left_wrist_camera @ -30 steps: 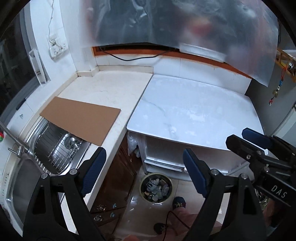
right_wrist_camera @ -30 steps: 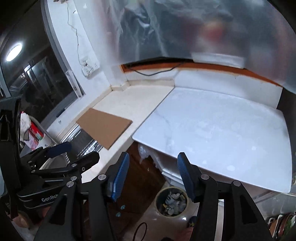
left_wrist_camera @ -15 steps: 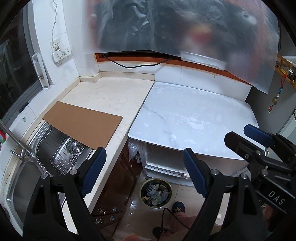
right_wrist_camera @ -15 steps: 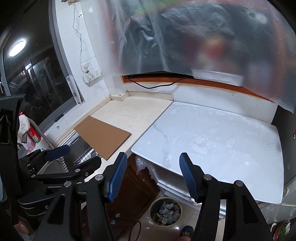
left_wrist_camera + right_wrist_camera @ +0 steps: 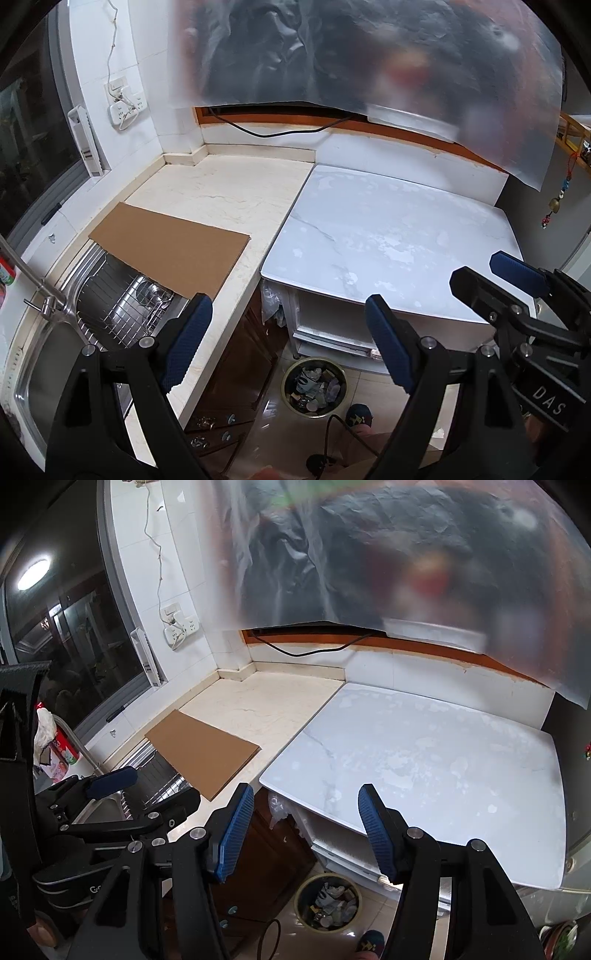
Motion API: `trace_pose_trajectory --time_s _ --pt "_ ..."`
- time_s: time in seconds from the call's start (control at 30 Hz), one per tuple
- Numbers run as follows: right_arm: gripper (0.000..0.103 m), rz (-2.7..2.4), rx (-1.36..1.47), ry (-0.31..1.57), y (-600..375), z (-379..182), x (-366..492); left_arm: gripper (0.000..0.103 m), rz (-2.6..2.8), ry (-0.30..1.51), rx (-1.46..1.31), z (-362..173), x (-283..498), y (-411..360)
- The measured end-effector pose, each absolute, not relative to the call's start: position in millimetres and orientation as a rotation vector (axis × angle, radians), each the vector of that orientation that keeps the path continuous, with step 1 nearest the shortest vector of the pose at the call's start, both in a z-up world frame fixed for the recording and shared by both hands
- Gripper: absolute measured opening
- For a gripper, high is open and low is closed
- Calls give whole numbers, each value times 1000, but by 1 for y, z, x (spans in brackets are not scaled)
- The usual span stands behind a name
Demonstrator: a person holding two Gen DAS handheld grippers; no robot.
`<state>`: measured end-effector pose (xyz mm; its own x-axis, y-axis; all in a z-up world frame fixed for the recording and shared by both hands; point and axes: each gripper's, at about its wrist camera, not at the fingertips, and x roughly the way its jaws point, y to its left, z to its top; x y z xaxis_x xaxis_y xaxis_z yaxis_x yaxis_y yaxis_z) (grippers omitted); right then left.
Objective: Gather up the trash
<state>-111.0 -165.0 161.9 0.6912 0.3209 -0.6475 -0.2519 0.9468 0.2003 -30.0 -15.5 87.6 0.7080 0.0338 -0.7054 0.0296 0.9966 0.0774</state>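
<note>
One round trash bin [image 5: 314, 386] stands on the tiled floor below me, beside the wooden cabinet front and just in front of the white table's lower shelf. It is full of crumpled wrappers and scraps; I cannot count them.

I hold two tongs. My left gripper [image 5: 286, 338] has its two blue pads apart with nothing between them; through the gap I see the cabinet and the bin. My right gripper [image 5: 304, 830] also stands wide, holding nothing, its gap framing the near corner of the table.

One white marble-look table top [image 5: 388, 236] lies bare, its left edge butting against the beige counter [image 5: 221, 192]. Its near edge overhangs the floor above the bin. One flat sheet of brown cardboard [image 5: 173, 247] lies on the counter, its near corner hanging over the one steel sink [image 5: 33, 369], where a wire rack [image 5: 122, 314] sits. One tap [image 5: 44, 295] rises at the sink's far rim.

On the wall, one white power strip [image 5: 123, 107] hangs from a cord, and one black cable [image 5: 273, 131] runs along the backsplash. A translucent plastic sheet [image 5: 369, 55] hangs above the table's rear edge.
</note>
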Motion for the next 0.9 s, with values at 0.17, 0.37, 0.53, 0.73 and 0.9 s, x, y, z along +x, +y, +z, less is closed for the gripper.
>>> trace_pose_trajectory --time_s 0.17,0.37,0.53,0.73,0.9 --pt "60 316 99 738 -164 163 -111 83 1 784 85 88 -29 -14" --pt "60 316 102 741 -165 160 -108 83 7 780 88 87 -29 -18" --pt "60 307 109 745 -164 157 -105 83 8 779 87 86 -30 -18" --pt "60 297 109 740 -161 154 -107 83 4 773 91 86 -28 -19" --pt "60 290 111 740 -159 153 -108 83 9 770 88 86 -25 -23"
